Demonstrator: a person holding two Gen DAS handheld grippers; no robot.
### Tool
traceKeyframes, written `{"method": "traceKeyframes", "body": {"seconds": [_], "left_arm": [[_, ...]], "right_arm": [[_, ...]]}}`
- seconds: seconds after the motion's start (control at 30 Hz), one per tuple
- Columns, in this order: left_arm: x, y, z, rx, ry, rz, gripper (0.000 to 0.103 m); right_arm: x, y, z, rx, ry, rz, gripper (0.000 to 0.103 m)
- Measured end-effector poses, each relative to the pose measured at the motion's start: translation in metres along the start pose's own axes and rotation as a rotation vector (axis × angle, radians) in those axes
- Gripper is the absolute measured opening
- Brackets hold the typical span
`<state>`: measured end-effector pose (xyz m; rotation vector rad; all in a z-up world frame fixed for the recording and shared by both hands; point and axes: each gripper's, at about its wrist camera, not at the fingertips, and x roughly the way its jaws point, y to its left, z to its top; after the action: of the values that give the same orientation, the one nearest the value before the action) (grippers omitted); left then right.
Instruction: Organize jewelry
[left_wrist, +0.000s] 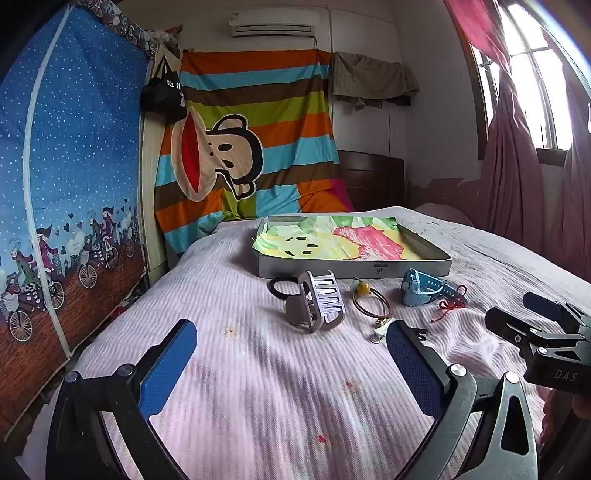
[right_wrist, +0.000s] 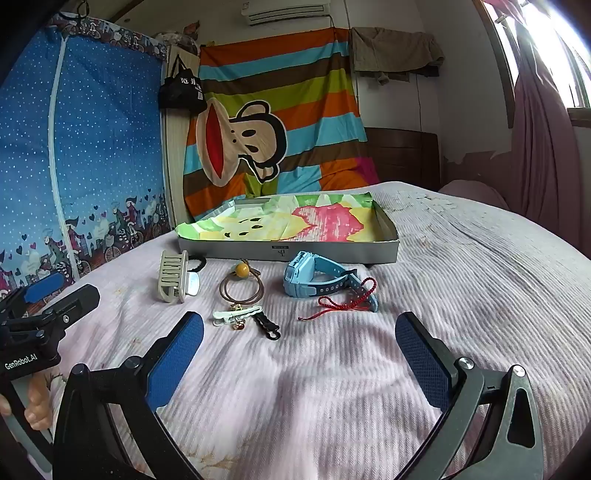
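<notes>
Jewelry lies on the pink bedspread in front of a shallow grey box (right_wrist: 288, 253) lined with colourful paper. From left: a beige claw hair clip (right_wrist: 173, 280) with a black hair tie (right_wrist: 199, 264) behind it, a brown cord bracelet with a yellow bead (right_wrist: 242, 284), a white hair clip (right_wrist: 236, 314), a black clip (right_wrist: 267, 326), a blue watch (right_wrist: 317, 278) and a red string bracelet (right_wrist: 343, 299). My left gripper (left_wrist: 291, 354) is open and empty, short of the claw clip (left_wrist: 321, 301). My right gripper (right_wrist: 299, 347) is open and empty, just short of the small clips.
The grey box (left_wrist: 354, 271) sits mid-bed beyond the items. A blue fabric wardrobe (left_wrist: 70, 184) stands along the left. A striped monkey blanket (left_wrist: 243, 155) hangs behind. A window with pink curtains (left_wrist: 517, 166) is on the right. Each gripper shows in the other's view.
</notes>
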<state>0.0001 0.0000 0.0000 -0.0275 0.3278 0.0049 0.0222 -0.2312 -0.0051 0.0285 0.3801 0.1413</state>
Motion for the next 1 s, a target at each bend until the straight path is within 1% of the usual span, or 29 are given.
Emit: {"method": "traceKeyframes", "body": {"seconds": [0.33,0.37,1.0], "left_arm": [[0.0011,-0.0051,0.0007,0.008,0.001,-0.006,0.103],[-0.0001,0.0002,-0.0001,-0.006,-0.003,-0.003,0.103],[-0.0002,0.0001,-0.0001,-0.006,-0.004,-0.001,0.103]], "right_arm": [[-0.0002,-0.0003,0.0002,0.001,0.001,0.0,0.102],[-0.0001,-0.0002,0.0001,0.001,0.001,0.0,0.102],[-0.0001,-0.0001,0.0005,0.002,0.0,0.001,0.102]]}}
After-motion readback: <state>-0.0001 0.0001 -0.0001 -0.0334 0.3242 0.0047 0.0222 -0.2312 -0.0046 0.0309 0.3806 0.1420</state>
